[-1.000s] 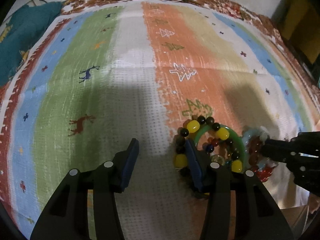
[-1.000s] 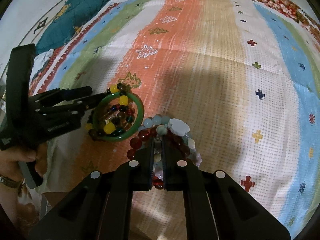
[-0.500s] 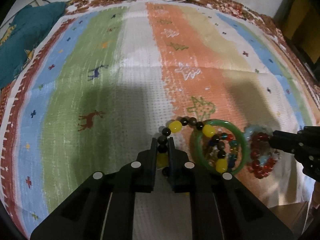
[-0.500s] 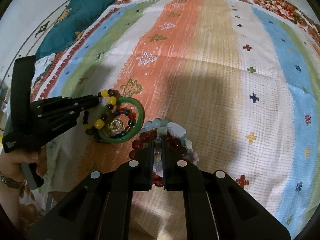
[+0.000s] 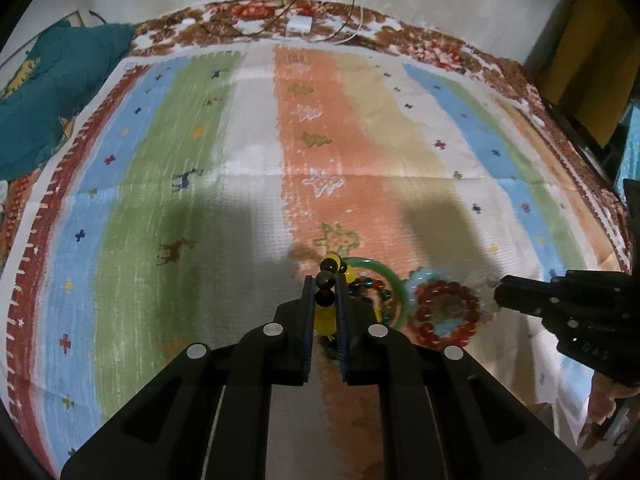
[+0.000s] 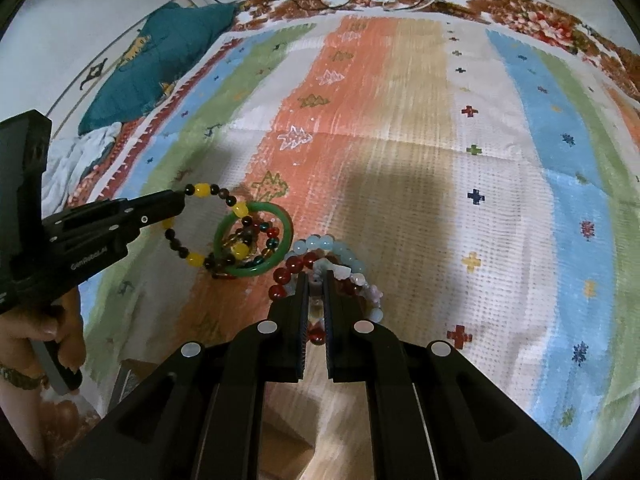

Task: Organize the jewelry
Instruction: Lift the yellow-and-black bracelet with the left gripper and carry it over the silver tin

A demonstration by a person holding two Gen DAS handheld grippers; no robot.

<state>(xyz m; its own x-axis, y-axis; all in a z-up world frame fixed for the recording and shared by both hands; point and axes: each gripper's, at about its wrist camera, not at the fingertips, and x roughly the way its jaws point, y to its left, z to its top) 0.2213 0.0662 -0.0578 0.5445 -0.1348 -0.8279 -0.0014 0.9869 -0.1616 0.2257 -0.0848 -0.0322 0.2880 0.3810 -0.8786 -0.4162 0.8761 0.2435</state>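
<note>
Bracelet in my left grip: yellow-and-dark beaded bracelet (image 6: pixel 202 226), pinched at its near side, with the far side of the loop lying across the green bangle (image 6: pixel 253 239) on the striped rug (image 6: pixel 400 152).
Bracelets in my right grip: red beaded bracelet (image 5: pixel 446 312) and pale blue beaded bracelet (image 6: pixel 340 250), bunched together just beside the bangle, near the rug's front edge.
Left jaws: together on the yellow-and-dark beads; I see beads stacked between the pads of the left gripper (image 5: pixel 325 294).
Right jaws: nearly together on the red and pale blue strands at the right gripper (image 6: pixel 315 286); which strand is truly clamped I cannot tell.
Snag risk: I judge that pulling left may drag the bangle along, since the beaded loop overlaps it and a smaller multicoloured bracelet (image 6: pixel 269 238) sits inside the ring.
Slip risk: round beads may roll out of flat pads if I lift quickly.
Edge risk: the pile lies close to the rug's front edge, so a loose piece could drop off.
Left pose: low, tilted down toward the rug, the person's hand (image 6: pixel 60 336) around the handle.
Right pose: low and pointing forward, fingertips at the pile's near side.
</note>
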